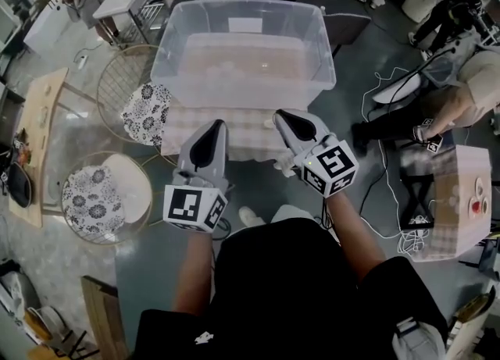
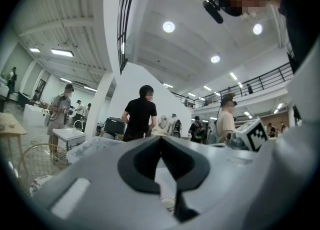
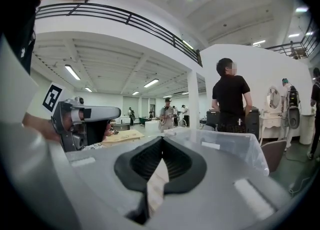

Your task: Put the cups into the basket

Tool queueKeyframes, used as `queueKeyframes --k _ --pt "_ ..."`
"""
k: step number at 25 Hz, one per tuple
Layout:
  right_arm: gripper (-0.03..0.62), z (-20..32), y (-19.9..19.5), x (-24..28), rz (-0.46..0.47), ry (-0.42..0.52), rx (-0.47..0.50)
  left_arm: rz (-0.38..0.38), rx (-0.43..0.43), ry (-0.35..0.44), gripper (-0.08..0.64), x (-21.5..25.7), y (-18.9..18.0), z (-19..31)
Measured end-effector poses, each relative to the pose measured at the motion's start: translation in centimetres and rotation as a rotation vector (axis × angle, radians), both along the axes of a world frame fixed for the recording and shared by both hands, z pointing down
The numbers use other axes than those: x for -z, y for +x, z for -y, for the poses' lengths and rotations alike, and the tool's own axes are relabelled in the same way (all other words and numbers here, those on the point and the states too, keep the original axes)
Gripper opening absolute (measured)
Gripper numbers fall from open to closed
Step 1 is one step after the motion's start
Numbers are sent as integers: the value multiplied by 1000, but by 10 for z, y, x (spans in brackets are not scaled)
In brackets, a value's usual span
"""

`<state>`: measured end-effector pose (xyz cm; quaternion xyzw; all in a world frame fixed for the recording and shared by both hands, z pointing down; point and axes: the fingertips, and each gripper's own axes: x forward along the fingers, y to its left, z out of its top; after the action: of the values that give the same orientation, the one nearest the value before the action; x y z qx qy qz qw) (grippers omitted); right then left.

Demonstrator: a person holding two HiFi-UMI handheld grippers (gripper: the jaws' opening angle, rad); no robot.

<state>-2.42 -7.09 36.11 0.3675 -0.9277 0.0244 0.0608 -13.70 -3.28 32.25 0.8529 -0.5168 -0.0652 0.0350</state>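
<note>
Head view: our left gripper [image 1: 221, 124] and right gripper [image 1: 279, 114] hover by the table [image 1: 234, 140], fingers together on nothing; we judge most loading of the basket [image 1: 242, 8] lies ahead

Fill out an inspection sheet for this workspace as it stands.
Surface: table under a checked cloth.
Job's things: clear plastic bin on the table; pale round shapes inside, possibly cups, too blurred to confirm.
Clutter: small white object on the cloth in front of the bin, too small to identify.
Grippers: left gripper and right gripper both with jaws together, held short of the bin.
Cables: white cables loose on the floor at right.
Surroundings: wire chairs with floral cushions at left; people standing beyond; second checked table at right.
</note>
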Motion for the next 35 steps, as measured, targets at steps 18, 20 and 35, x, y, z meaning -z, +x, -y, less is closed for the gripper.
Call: queueKeyframes --k 18,20,35 --pt "2 46 9 -49 -127 -61 -18 2 -14 -32 -14 -16 -12 36" --pt "2 54 14 -63 -152 -80 -23 13 -22 -42 -14 -20 -9 44" --pt "2 104 51 -183 -295 -325 7 30 -56 -105 -14 -38 27 120"
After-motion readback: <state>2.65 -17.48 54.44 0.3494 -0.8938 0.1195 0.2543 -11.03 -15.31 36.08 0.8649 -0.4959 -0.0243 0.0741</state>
